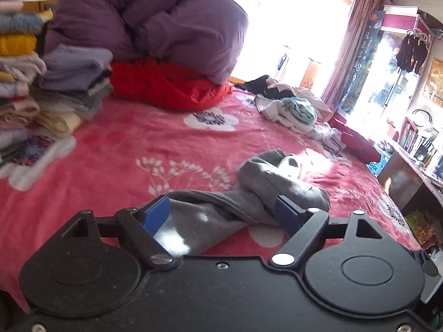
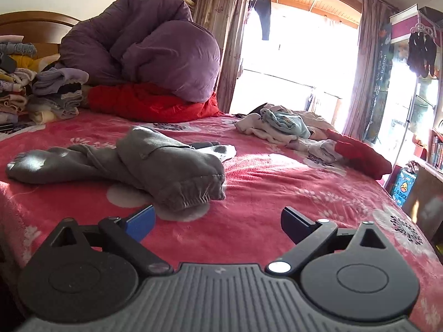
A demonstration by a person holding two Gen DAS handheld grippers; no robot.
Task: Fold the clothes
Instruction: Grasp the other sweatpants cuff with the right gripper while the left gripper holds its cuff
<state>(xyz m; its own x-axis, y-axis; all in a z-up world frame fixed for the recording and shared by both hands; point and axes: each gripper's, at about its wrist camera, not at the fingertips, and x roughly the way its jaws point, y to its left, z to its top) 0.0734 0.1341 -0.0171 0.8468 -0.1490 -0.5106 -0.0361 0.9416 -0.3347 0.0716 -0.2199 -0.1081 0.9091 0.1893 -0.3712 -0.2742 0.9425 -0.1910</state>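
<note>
Grey sweatpants point(image 2: 155, 163) lie crumpled on the red floral bedspread point(image 2: 277, 182), with the elastic waistband toward me in the right wrist view. In the left wrist view the same grey sweatpants point(image 1: 249, 193) run between the fingers of my left gripper point(image 1: 224, 213), whose jaws stand wide apart around the cloth without clamping it. My right gripper point(image 2: 218, 221) is open and empty, just in front of and to the right of the waistband, above the bedspread.
A purple duvet point(image 2: 155, 52) sits on a red quilt point(image 2: 144, 102) at the bed's head. Stacks of folded clothes point(image 1: 55, 91) stand at the left. A pile of unfolded clothes point(image 2: 288, 130) and a red garment point(image 2: 360, 152) lie at the right. Shelves point(image 1: 420, 149) stand beyond the bed.
</note>
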